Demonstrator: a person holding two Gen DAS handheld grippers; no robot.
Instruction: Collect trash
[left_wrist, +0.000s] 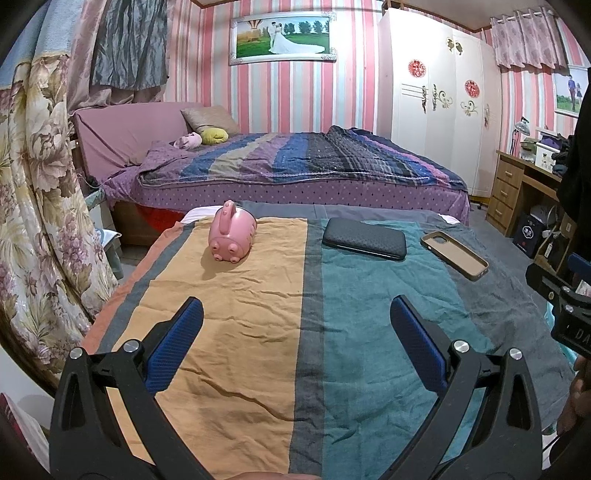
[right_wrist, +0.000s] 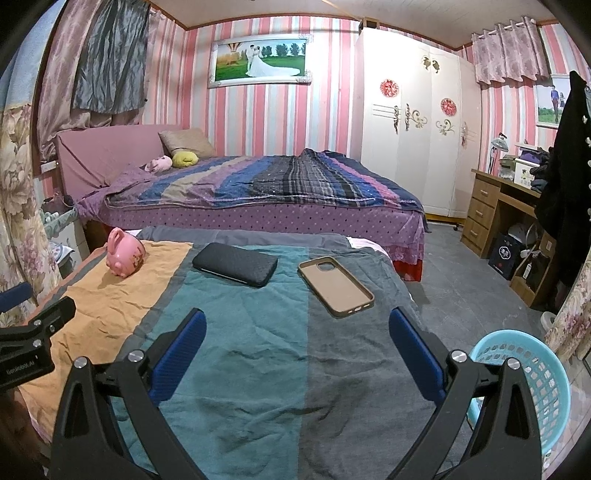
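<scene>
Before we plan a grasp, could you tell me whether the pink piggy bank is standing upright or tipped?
Tipped: the pink piggy bank lies on its side, feet facing the camera.

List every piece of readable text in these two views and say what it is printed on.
"GeniRobot.AI", roughly; small print on the left claw's black body.
"DA", cut off by the frame edge; on the right claw's black body.
White characters on the dark bag beside the desk: too blurred to read.
</scene>
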